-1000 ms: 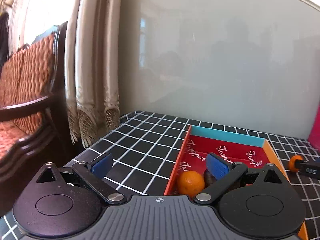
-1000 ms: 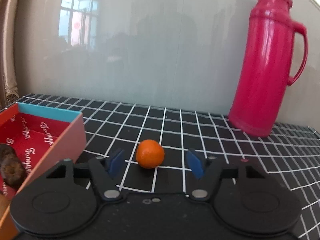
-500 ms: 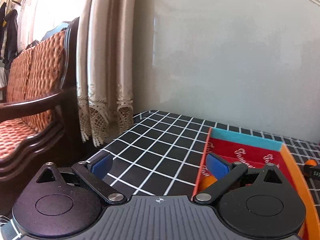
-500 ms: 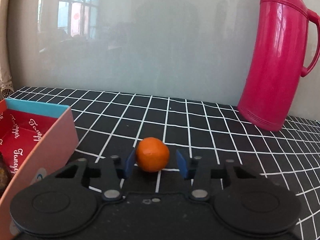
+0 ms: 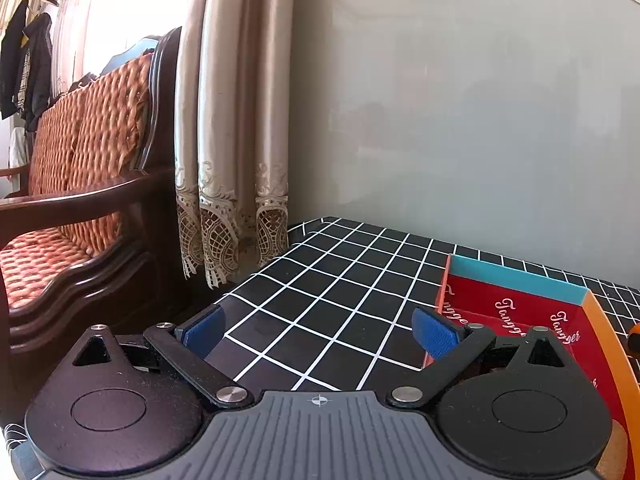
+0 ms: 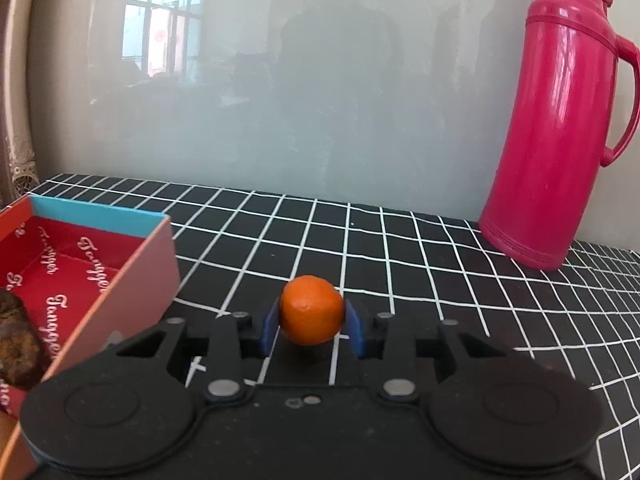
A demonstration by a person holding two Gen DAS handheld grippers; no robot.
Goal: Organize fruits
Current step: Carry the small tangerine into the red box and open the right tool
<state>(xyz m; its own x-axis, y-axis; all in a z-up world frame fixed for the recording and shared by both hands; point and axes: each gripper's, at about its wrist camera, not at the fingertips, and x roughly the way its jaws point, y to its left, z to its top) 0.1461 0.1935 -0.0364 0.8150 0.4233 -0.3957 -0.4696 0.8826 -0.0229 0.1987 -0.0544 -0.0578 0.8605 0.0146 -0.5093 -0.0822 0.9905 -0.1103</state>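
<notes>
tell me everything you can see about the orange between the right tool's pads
The orange is a small, round, mandarin-like fruit with bright, slightly dimpled peel and a faint mark on its front. It sits between the blue pads of the right tool, which press its left and right sides. It is over the black grid tablecloth; whether it rests on it or is lifted, I cannot tell. The red box lies to its left, apart from it.

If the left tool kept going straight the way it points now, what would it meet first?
Probably nothing soon. The open left tool points over bare checkered tablecloth toward the grey wall, so the wall looks like the first thing in line. The red box sits off to its right, though depth is hard to judge.
</notes>
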